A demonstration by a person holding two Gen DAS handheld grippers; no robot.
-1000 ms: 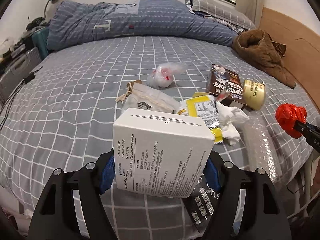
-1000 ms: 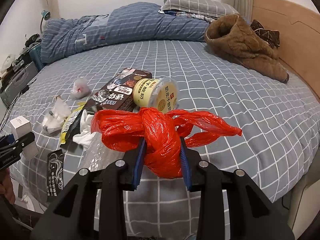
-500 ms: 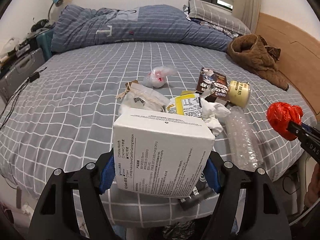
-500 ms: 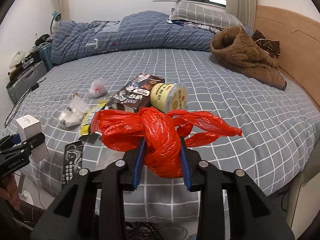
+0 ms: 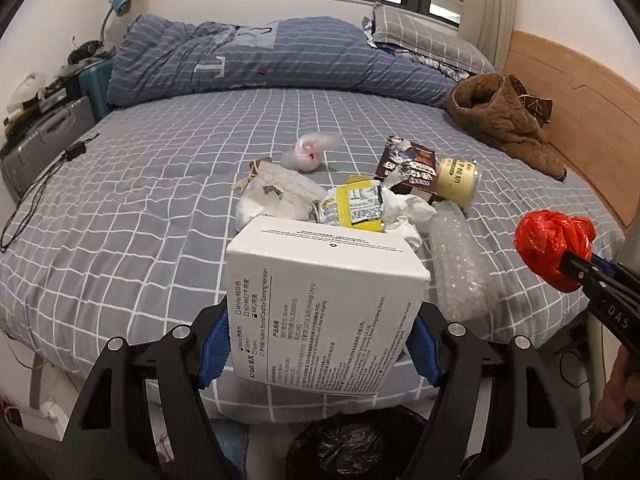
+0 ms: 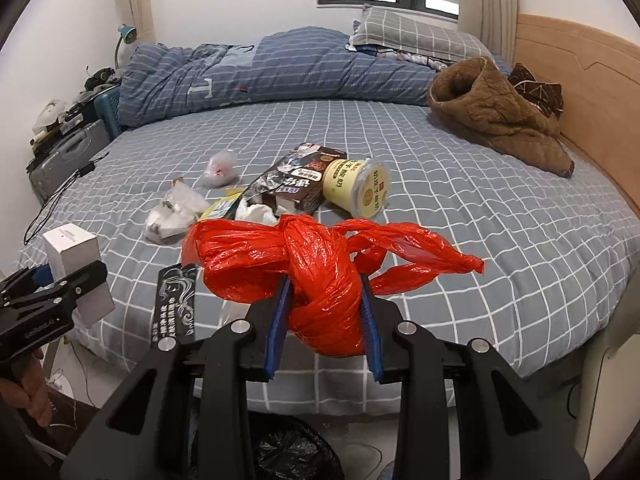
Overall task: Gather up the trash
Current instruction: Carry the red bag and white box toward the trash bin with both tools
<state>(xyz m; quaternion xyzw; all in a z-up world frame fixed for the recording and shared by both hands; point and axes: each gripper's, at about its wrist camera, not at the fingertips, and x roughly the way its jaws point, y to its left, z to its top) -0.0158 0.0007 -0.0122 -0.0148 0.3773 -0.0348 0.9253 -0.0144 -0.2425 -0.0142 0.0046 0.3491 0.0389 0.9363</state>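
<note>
- left gripper [image 5: 320,344] clamps white printed cardboard box [image 5: 324,304]; right gripper [image 6: 324,320] clamps knotted red plastic bag [image 6: 320,264], both held off the bed edge
- black bin bag [image 5: 340,448] below
- yellow cup [image 6: 356,188], dark snack box [image 6: 296,184], bubble wrap [image 5: 456,264] left on grey checked bed [image 6: 480,240]
- vs 1 s ago: both pulled back, bin now in view

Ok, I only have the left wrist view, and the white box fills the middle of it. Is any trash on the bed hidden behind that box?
Observer: Yes. The right wrist view shows a flat black packet with white print at the near edge of the bed, which the white box blocks for you.
Operator: Are both pads of the right tongs on the red bag?
Observer: Yes. The right tongs pinch the red bag at its knot, with one blue pad on each side.
Operator: Anything dangling from it?
Observer: Two twisted tails stick out to the right in that view, loose in the air.
</note>
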